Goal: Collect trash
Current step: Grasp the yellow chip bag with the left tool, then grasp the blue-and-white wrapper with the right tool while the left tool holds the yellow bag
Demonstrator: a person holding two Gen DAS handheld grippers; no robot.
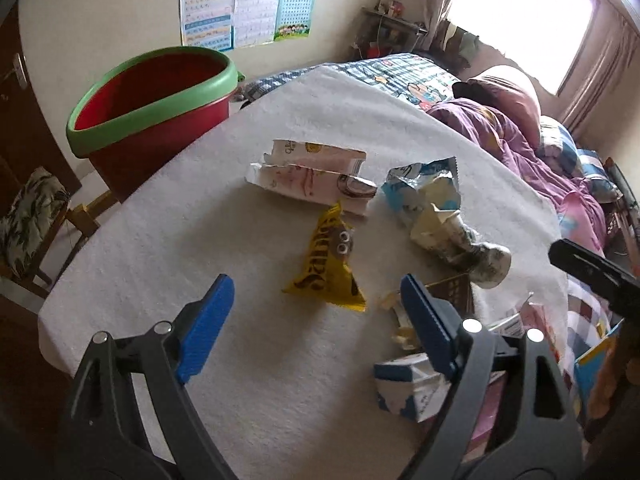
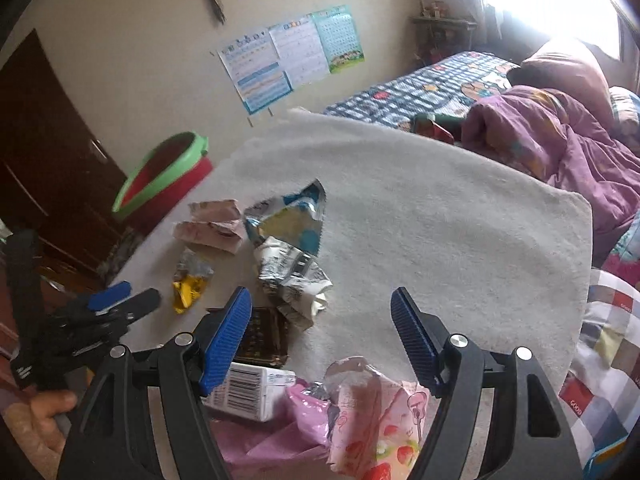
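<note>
Trash lies on a white towel-covered table (image 1: pixel 280 380). In the left wrist view a yellow snack wrapper (image 1: pixel 330 268) lies just ahead of my open, empty left gripper (image 1: pixel 316 292). Beyond it are a pink torn carton (image 1: pixel 312 178), a blue-white foil bag (image 1: pixel 424 188) and a crumpled cup (image 1: pixel 460 240). A blue-white carton (image 1: pixel 408 388) lies under the right finger. A red bin with a green rim (image 1: pixel 156 96) stands at the far left. My right gripper (image 2: pixel 322 308) is open and empty above a pink strawberry wrapper (image 2: pixel 372 412) and a white barcode box (image 2: pixel 248 390).
A bed with a purple quilt (image 1: pixel 520 140) lies to the right. A chair with a floral cushion (image 1: pixel 28 216) stands left of the table. The left gripper shows at the left of the right wrist view (image 2: pixel 116 300). A brown foil pack (image 2: pixel 262 336) lies by the right gripper's left finger.
</note>
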